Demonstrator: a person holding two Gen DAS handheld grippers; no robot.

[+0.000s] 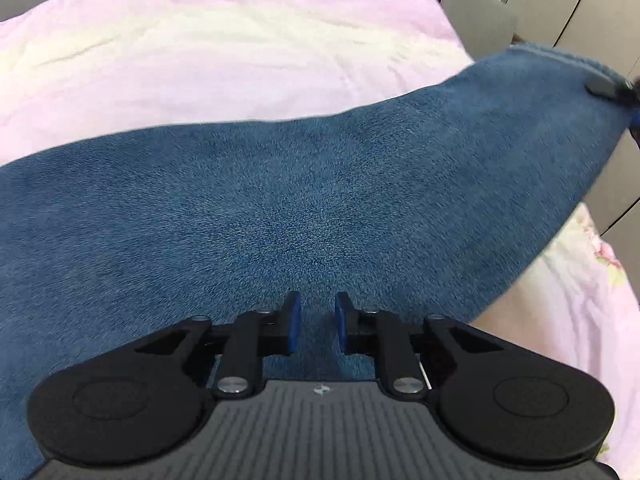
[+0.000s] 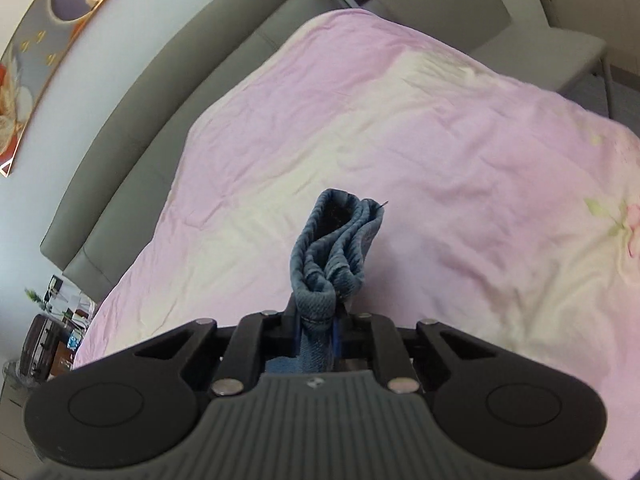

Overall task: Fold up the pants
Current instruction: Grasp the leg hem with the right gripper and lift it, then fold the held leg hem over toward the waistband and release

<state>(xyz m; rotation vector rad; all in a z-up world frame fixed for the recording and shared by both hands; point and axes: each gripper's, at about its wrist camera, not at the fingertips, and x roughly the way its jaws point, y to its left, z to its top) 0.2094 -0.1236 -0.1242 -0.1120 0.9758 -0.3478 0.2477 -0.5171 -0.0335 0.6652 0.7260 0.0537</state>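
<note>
Blue denim pants (image 1: pixel 280 200) stretch across the left wrist view, from the lower left up to the upper right, lifted above the pink bed cover (image 1: pixel 200 60). My left gripper (image 1: pixel 317 322) is open just above the denim, with fabric showing between its blue pads. My right gripper (image 2: pixel 318 330) is shut on the bunched hem of the pants (image 2: pixel 332 248), which sticks up past its fingers. The right gripper also shows at the right edge of the left wrist view (image 1: pixel 612 90), pinching the raised end of the pants.
The pink and cream bed cover (image 2: pixel 400 140) fills both views, with a flower print (image 2: pixel 624 220) at the right. A grey padded headboard (image 2: pixel 160 120) runs along the left. A grey chair (image 2: pixel 500 12) stands beyond the bed. A cluttered nightstand (image 2: pixel 52 332) sits at far left.
</note>
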